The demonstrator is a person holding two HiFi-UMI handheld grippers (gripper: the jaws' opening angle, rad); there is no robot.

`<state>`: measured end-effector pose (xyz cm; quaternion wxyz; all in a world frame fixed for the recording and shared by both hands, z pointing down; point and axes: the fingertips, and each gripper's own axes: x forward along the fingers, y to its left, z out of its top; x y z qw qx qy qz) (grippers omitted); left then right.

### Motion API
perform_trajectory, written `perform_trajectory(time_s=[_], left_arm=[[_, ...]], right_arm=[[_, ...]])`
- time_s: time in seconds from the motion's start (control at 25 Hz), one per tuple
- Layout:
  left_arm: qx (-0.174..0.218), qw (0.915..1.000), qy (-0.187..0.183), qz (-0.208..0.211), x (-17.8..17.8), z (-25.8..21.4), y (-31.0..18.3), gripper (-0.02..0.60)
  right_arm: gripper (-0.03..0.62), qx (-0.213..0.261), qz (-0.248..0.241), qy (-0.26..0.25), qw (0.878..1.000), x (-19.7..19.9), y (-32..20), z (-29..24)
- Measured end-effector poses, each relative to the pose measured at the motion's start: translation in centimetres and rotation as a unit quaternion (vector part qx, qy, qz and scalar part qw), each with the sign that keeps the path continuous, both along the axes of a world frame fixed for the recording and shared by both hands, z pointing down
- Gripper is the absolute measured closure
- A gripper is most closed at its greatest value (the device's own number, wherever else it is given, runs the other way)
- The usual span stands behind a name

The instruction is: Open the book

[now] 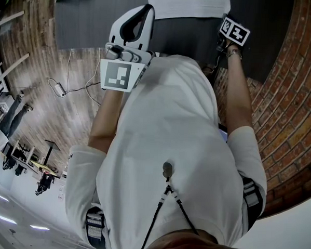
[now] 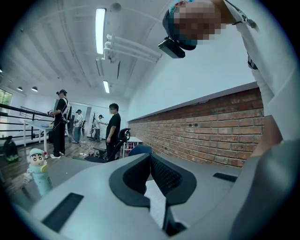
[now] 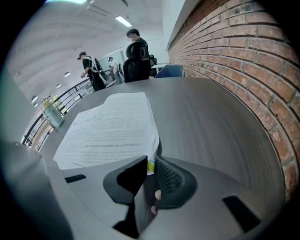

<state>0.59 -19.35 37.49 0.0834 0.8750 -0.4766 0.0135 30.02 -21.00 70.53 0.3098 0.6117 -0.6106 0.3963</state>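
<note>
**Ana:** Is the book open yet?

**Ben:** No. The book (image 3: 110, 124) lies flat and shut on the counter (image 3: 220, 122), with a sheet of print on top. I think the opening has not begun.

**Ana:** Start on the left. What is the left gripper doing?

**Ben:** The left gripper (image 2: 150, 158) is just by the book's left edge and points almost level. Its jaws are together at the tips, with nothing pinched. A strip of white (image 2: 157, 201) shows low down behind the tips. It may be the book, but I cannot be sure.

**Ana:** And on the right?

**Ben:** The right gripper (image 3: 150, 162) tips down at the book's near right corner. Its jaws are a little apart. That corner, with a yellow-green bit (image 3: 150, 166) on it, shows right in the gap. I do not see the pads squeezing it.

**Ana:** So what is left to do?

**Ben:** Nearly all of it, I'd guess. Pinch that corner, lift the top sheet, and fold it over.
</note>
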Motion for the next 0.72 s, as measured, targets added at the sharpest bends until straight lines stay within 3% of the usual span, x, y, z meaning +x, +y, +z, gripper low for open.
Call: perform_trajectory(time_s=[0.2, 0.36, 0.56, 0.72], left_arm=[[0.001, 1.0000, 0.002, -0.002, -0.1, -0.4, -0.2, 0.558], [-0.004, 0.9997, -0.019, 0.014, 0.1, 0.0, 0.3, 0.558], [0.007, 1.0000, 0.005, 0.004, 0.1, -0.6, 0.7, 0.558], [0.005, 0.9999, -0.006, 0.012, 0.1, -0.7, 1.4, 0.558]], right_arm=[[0.522, 0.005, 0.008, 0.013, 1.000, 0.8, 0.3, -0.3], [0.522, 0.004, 0.015, 0.016, 1.000, 1.5, 0.7, -0.6], [0.520, 0.001, 0.032, 0.027, 0.999, 2.1, 1.9, -0.5], [0.522, -0.003, 0.041, 0.022, 0.999, 2.7, 3.0, -0.9]])
